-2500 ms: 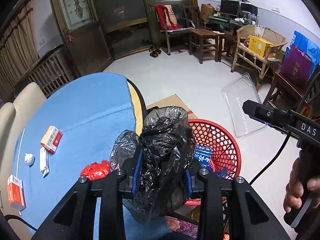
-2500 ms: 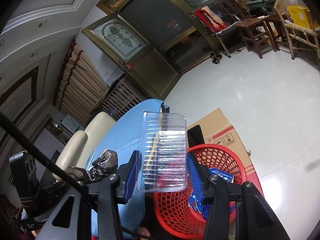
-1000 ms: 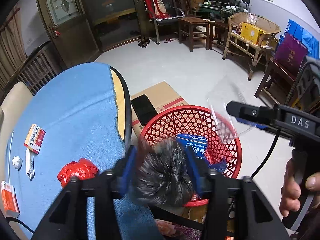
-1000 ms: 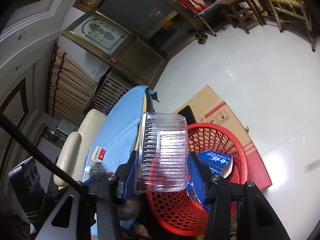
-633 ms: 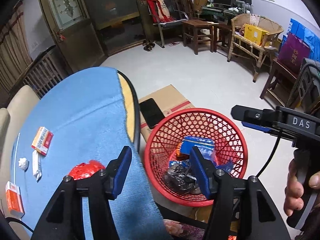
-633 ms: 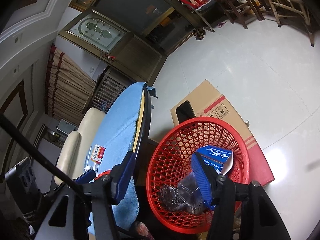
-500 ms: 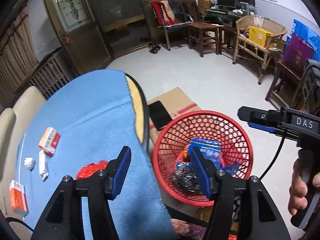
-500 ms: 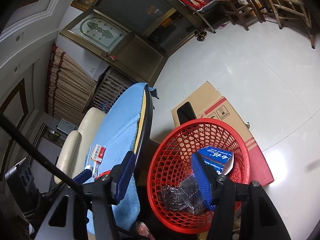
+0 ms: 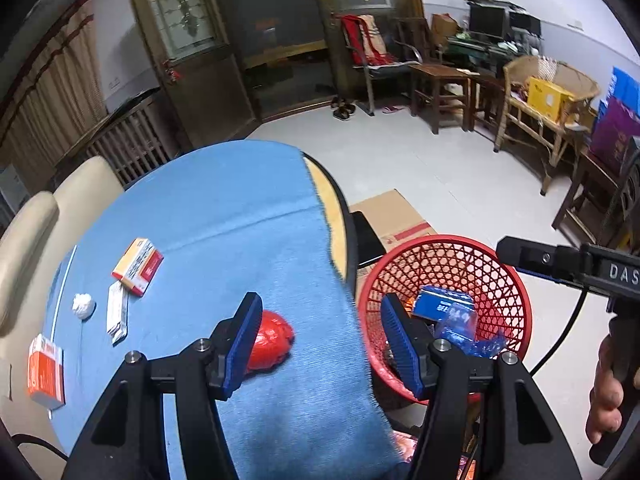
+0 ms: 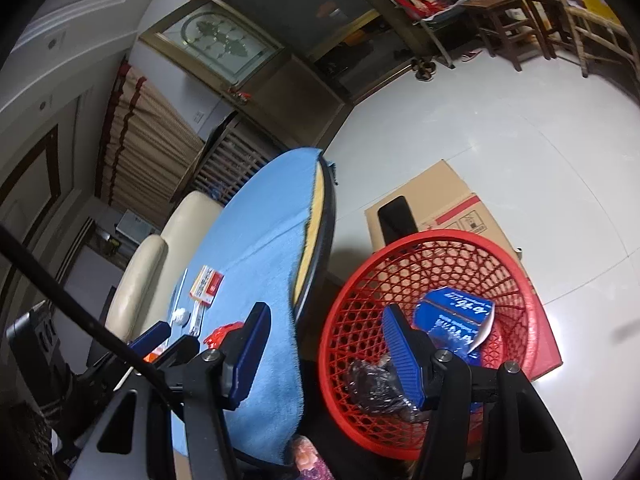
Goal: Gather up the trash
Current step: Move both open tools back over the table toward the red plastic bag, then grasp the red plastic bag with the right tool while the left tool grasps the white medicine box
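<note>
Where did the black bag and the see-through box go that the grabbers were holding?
Both were dropped into the red basket: the black bag lies at its bottom. The left gripper and right gripper are now open and empty. The red wad, boxes and tissue on the blue tablecloth stayed put.

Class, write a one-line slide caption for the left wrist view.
Open left tool over the blue table edge, red crumpled wrapper ahead, red basket of trash alongside.
</note>
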